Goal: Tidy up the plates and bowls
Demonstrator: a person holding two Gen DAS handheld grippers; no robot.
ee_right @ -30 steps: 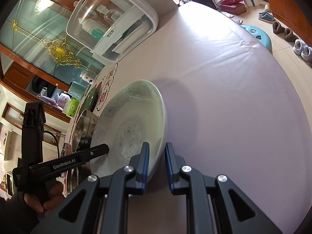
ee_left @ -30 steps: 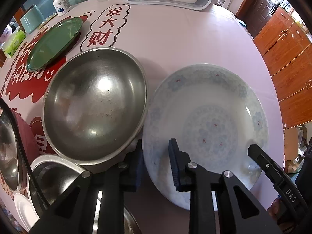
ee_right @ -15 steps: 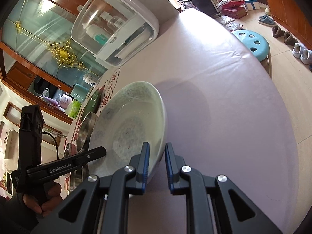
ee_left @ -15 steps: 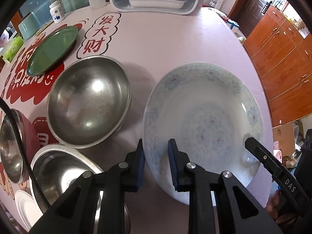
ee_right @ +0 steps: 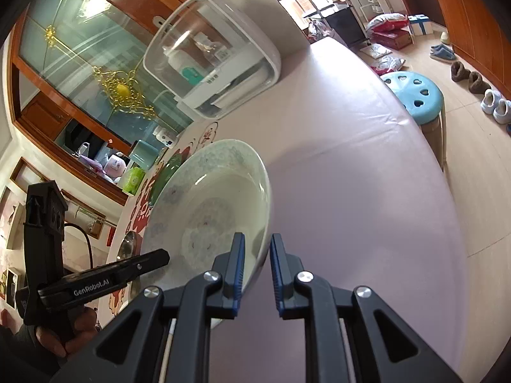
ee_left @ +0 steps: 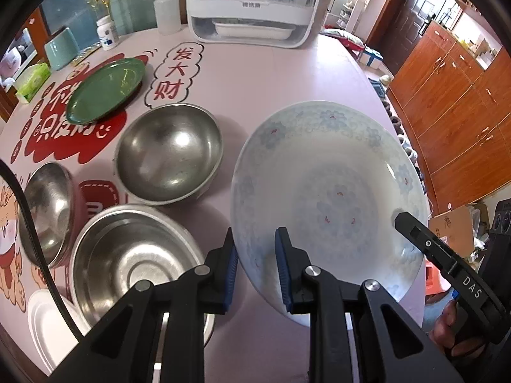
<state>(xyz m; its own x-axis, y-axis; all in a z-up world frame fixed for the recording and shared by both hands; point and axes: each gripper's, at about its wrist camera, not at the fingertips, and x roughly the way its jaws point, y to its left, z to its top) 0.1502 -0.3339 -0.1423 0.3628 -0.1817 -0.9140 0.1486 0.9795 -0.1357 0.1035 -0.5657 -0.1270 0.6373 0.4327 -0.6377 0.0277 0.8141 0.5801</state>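
Pink bench (ee_left: 255, 73) below, floral porcelain plate (ee_left: 325, 198) at right of frame held clear of it, left claw (ee_left: 255, 265) and right claw (ee_right: 257, 268) each pinching opposite rim edges; risk: glazed rim slipping, plate dropping onto steel bowl (ee_left: 169, 156).

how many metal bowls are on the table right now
3. One sits mid-table beside the green plate; one lies nearest the left gripper; one is at the left edge. More may be hidden.
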